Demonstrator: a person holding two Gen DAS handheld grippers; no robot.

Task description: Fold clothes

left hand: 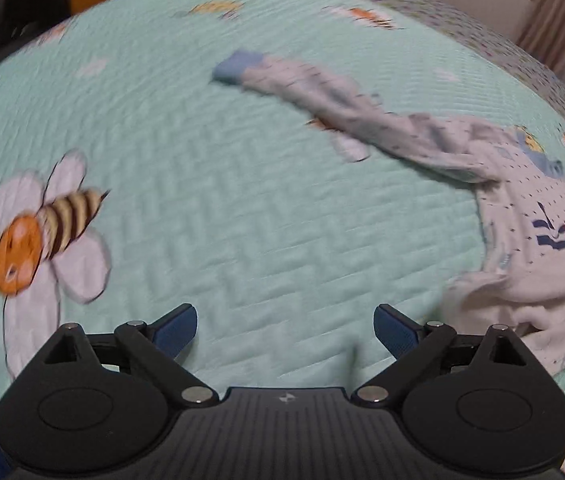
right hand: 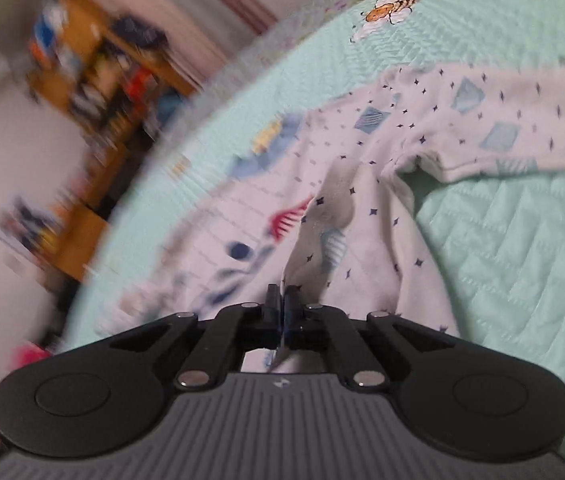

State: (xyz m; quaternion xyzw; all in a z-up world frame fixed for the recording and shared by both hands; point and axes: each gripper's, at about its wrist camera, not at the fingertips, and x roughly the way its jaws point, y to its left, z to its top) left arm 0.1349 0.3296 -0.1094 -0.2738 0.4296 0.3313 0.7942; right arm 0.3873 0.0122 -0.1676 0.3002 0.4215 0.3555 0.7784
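A mint-green quilted bedspread (left hand: 242, 200) covers the bed and fills most of both views; its far edge shows a floral border, and a bee-and-flower print (left hand: 42, 240) is smeared by motion blur in the left wrist view. Beyond the bed in the right wrist view, a wooden shelf unit (right hand: 94, 92) is too blurred to tell what it holds.

The white printed top (left hand: 538, 240) lies on the bedspread, crumpled at its body, with one long sleeve (left hand: 322, 96) stretched flat across the quilt and ending in a blue cuff (left hand: 238, 66). Its right side is cut off by the edge of the left wrist view, and in the right wrist view the other sleeve runs out of frame at the right.

The right gripper (right hand: 282, 312) has its fingers pressed together on a raised fold of the top's fabric, lifting it into a ridge; the pinched edge is partly hidden behind the fingers.

The left gripper (left hand: 285, 330) hangs over bare bedspread just beside the top's hem, its blue-padded fingers (left hand: 176, 330) spread wide and holding nothing.
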